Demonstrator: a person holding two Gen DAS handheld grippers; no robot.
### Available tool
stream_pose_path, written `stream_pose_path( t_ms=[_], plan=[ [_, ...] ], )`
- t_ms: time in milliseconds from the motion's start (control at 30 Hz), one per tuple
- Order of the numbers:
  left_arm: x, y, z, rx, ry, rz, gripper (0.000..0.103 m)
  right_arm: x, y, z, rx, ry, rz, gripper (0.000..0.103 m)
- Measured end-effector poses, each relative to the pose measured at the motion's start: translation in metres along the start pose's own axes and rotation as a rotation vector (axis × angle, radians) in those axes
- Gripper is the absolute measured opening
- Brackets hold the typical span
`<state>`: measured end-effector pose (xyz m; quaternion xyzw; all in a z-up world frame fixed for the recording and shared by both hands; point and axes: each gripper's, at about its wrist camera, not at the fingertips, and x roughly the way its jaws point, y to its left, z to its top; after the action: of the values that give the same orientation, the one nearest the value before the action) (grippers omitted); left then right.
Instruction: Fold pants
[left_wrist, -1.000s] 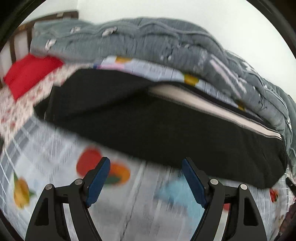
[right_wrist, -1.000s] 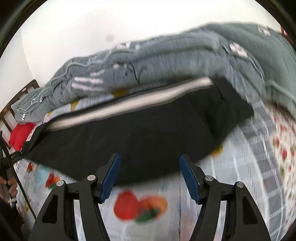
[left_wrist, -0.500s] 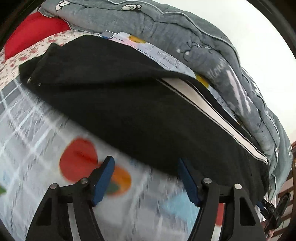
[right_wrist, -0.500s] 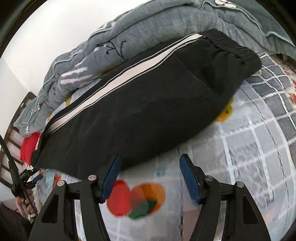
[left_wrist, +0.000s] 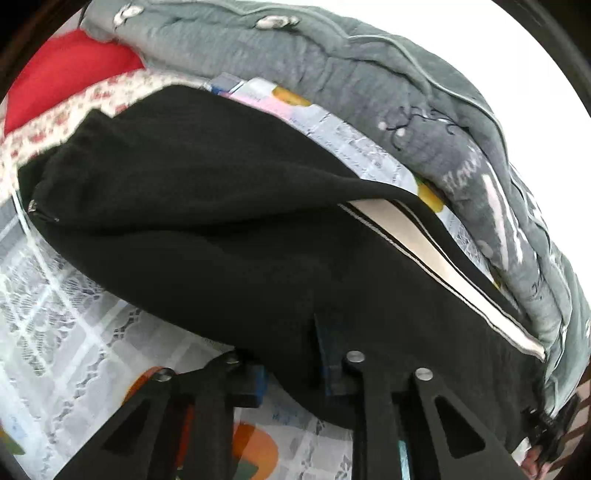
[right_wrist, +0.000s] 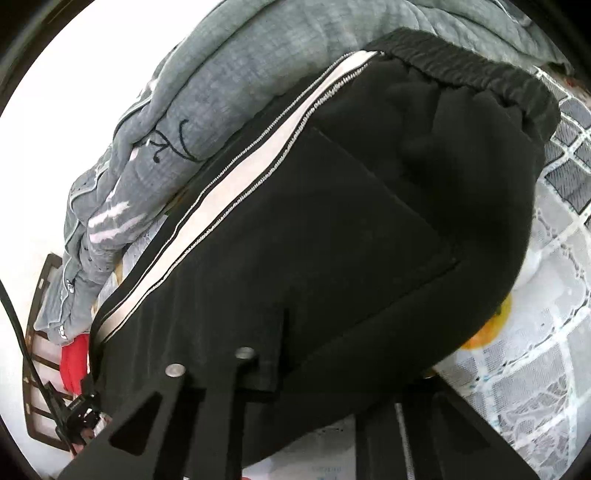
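Note:
Black pants (left_wrist: 229, 236) with a white side stripe (left_wrist: 436, 266) lie lengthwise on the bed, folded leg on leg. In the left wrist view my left gripper (left_wrist: 291, 365) sits at the near edge of the pants, its blue pads (left_wrist: 328, 354) pinching the black cloth between them. In the right wrist view the pants (right_wrist: 351, 221) show their elastic waistband (right_wrist: 480, 81) at the upper right. My right gripper (right_wrist: 354, 387) is closed on the near edge close to the seat; its right finger is hidden under the cloth.
A grey quilt (left_wrist: 369, 85) is bunched along the far side of the pants. A red pillow (left_wrist: 62, 74) lies at the far left. The bedsheet (left_wrist: 74, 314) is white and grey checked with fruit prints. A dark wooden bed frame (right_wrist: 40, 350) shows at the left.
Both grippers have moved forward to the near edge of the pants and closed on the cloth. They were open and clear of the pants before.

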<state>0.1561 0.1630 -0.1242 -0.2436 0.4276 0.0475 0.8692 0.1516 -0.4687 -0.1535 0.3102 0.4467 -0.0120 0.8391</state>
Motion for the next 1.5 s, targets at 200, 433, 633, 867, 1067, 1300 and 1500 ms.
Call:
stream_pose_path(
  t_ms=[200, 433, 633, 867, 1067, 1300, 1500],
  plan=[
    [-0.045, -0.006, -0.025, 0.075, -0.027, 0.005, 0.014, -0.053, 0.0, -0.016, -0.047, -0.077, 0.003, 0.007],
    [-0.093, -0.003, -0.09, 0.115, 0.031, -0.056, 0.013, -0.125, -0.038, -0.055, -0.061, -0.071, -0.025, 0.007],
    [-0.118, -0.01, -0.141, 0.188, 0.089, -0.1, 0.014, -0.184, -0.083, -0.091, -0.023, -0.111, -0.105, 0.007],
    [-0.144, -0.001, -0.167, 0.3, 0.146, 0.005, 0.02, -0.204, -0.067, -0.141, -0.257, -0.13, -0.388, 0.028],
    [-0.189, 0.008, -0.181, 0.382, 0.073, 0.083, 0.024, -0.248, -0.056, -0.183, -0.33, -0.176, -0.387, 0.028],
    [-0.205, 0.046, -0.168, 0.25, 0.016, 0.06, 0.024, -0.266, -0.022, -0.186, -0.345, -0.279, -0.3, 0.029],
    [-0.208, 0.056, -0.157, 0.222, -0.02, 0.075, 0.024, -0.242, 0.003, -0.186, -0.383, -0.254, -0.192, 0.029]
  ],
)
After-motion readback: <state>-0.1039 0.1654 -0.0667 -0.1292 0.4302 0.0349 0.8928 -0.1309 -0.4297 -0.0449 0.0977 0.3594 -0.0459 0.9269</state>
